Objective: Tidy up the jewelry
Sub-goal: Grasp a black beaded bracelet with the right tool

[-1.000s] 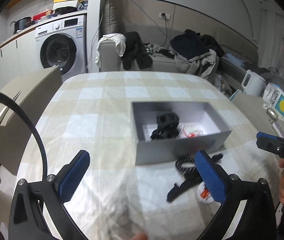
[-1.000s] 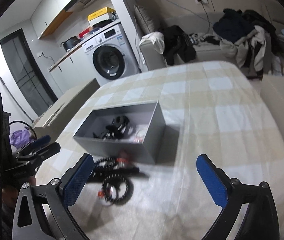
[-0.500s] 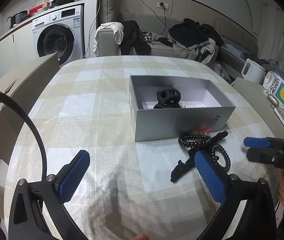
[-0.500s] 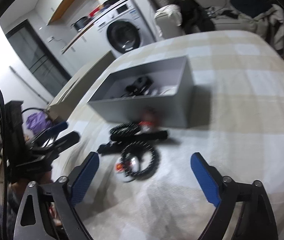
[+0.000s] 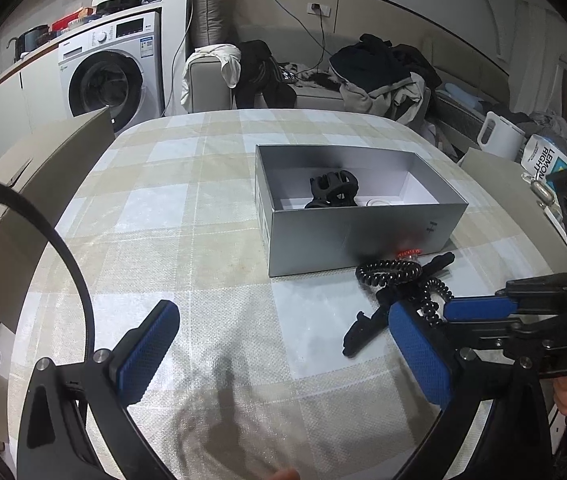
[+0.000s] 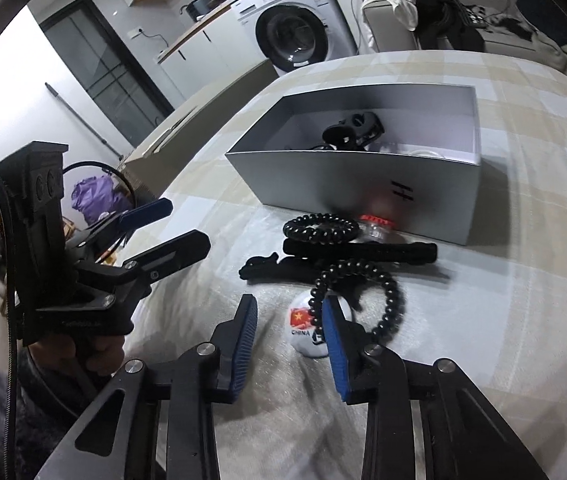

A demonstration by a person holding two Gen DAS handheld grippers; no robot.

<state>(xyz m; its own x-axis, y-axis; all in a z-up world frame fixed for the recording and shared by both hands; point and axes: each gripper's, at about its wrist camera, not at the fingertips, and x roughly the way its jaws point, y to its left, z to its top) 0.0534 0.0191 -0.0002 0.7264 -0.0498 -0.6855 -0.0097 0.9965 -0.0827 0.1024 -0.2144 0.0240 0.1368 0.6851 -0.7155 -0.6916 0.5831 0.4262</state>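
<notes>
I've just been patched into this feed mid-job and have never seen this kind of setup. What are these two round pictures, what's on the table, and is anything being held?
There is no robot here: a person holds a pair of hand-operated tongs in each hand, with a fisheye camera on each looking forward along its blue pads.

The left wrist view shows the left tongs wide open and empty; the right tongs enter it from the right edge. The right wrist view shows the right tongs, partly closed, holding nothing, right at a white badge with a red flag.

On the checked tablecloth stands an open grey box, with a black claw clip inside. In front of it lie two black coil hair ties, a long black clip and a small red-topped piece that I cannot identify.
</notes>
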